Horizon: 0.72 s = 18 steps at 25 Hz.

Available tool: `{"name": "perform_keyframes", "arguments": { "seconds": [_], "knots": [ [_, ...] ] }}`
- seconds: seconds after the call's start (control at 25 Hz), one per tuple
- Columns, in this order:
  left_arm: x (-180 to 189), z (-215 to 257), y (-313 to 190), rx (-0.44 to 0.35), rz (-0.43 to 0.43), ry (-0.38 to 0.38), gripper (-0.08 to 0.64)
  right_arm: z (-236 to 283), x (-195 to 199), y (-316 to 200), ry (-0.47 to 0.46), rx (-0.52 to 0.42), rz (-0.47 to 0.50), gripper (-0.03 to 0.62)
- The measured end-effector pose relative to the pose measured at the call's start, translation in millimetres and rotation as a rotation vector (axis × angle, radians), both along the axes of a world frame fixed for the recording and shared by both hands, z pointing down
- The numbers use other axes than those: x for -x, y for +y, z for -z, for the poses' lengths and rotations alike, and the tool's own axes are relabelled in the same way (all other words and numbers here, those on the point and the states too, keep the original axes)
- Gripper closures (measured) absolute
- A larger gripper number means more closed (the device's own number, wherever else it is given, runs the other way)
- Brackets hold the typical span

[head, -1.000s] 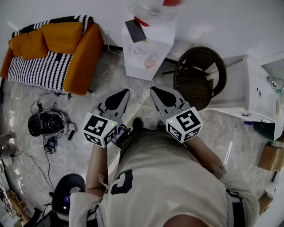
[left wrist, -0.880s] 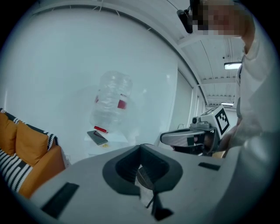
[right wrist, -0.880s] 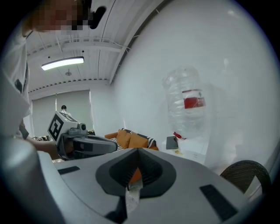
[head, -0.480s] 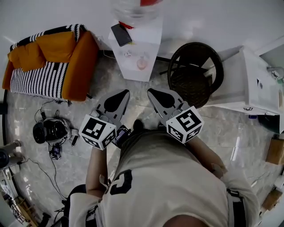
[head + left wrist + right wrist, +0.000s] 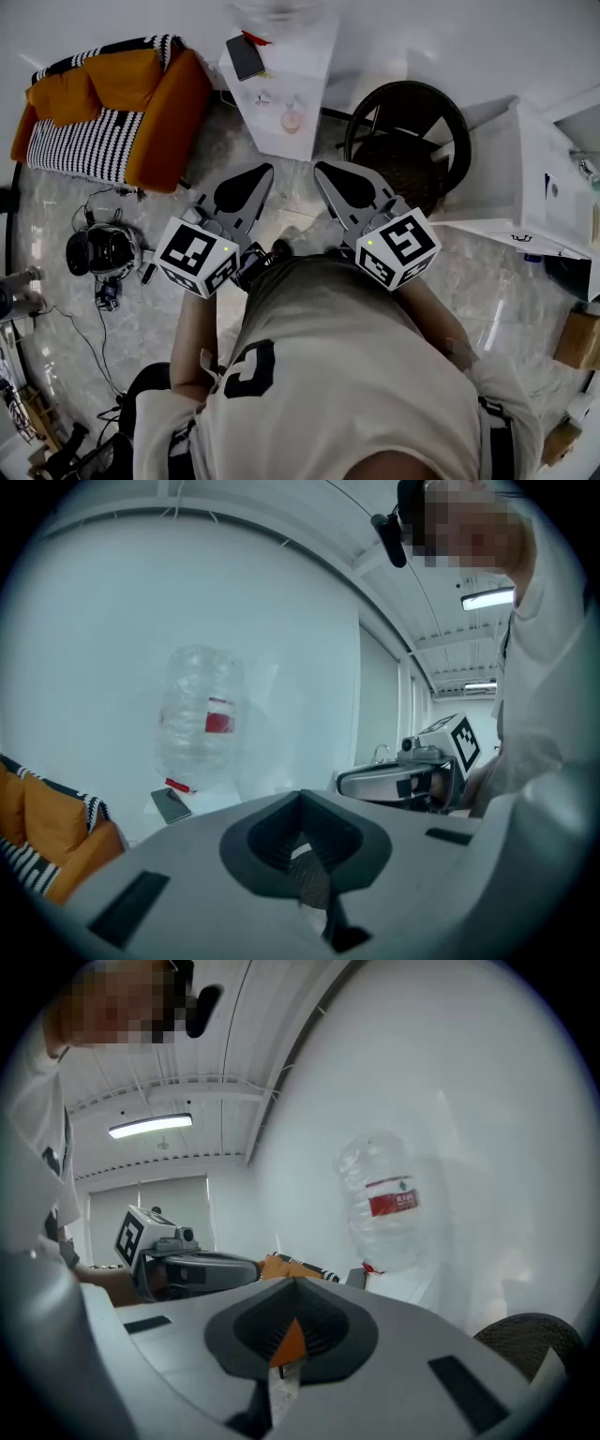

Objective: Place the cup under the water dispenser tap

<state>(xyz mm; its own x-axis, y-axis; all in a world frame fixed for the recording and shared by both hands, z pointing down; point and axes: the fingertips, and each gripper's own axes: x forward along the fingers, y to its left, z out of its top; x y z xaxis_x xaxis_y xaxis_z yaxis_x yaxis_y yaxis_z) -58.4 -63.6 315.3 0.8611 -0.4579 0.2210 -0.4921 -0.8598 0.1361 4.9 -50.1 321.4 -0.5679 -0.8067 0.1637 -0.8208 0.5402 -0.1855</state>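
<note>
The white water dispenser [image 5: 281, 84] stands against the wall, with a clear bottle [image 5: 199, 714] with a red label on top and a dark phone [image 5: 246, 56] lying beside the bottle. A small pinkish cup [image 5: 292, 121] sits on the dispenser's front ledge. My left gripper [image 5: 263, 172] and right gripper [image 5: 323, 172] are held side by side above the floor, short of the dispenser, both pointing at it. Both are shut with nothing between their jaws. The left gripper view shows the right gripper [image 5: 403, 780], and the right gripper view shows the left gripper [image 5: 187, 1269].
An orange sofa [image 5: 103, 122] with a black-and-white striped cover stands left of the dispenser. To its right is a dark wicker chair [image 5: 408, 141], then a white cabinet [image 5: 525, 178]. A small device with cables [image 5: 103, 253] lies on the floor at the left.
The person has stepped toward the dispenser, carrying both shut grippers along. In the head view the dispenser has drifted left and up, and the chair has come closer.
</note>
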Motion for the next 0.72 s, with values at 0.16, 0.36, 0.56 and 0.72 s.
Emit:
{"name": "perform_keyframes", "arguments": {
  "seconds": [0.16, 0.36, 0.56, 0.72],
  "knots": [
    [-21.9, 5.0, 13.0, 0.037, 0.005, 0.06, 0.503, 1.6, -15.1, 11.0, 0.005, -0.014, 0.032, 0.566],
    [-31.6, 3.3, 29.0, 0.008, 0.058, 0.002, 0.503, -2.5, -30.4, 25.7, 0.014, -0.015, 0.06, 0.566],
    [-26.5, 0.2, 43.1, 0.016, 0.133, -0.023, 0.503, -7.6, -37.0, 38.3, -0.018, -0.007, 0.118, 0.566],
    [-25.0, -6.2, 55.5, 0.038, 0.182, -0.038, 0.503, -10.0, -28.9, 46.6, -0.025, 0.0, 0.187, 0.566]
  ]
}}
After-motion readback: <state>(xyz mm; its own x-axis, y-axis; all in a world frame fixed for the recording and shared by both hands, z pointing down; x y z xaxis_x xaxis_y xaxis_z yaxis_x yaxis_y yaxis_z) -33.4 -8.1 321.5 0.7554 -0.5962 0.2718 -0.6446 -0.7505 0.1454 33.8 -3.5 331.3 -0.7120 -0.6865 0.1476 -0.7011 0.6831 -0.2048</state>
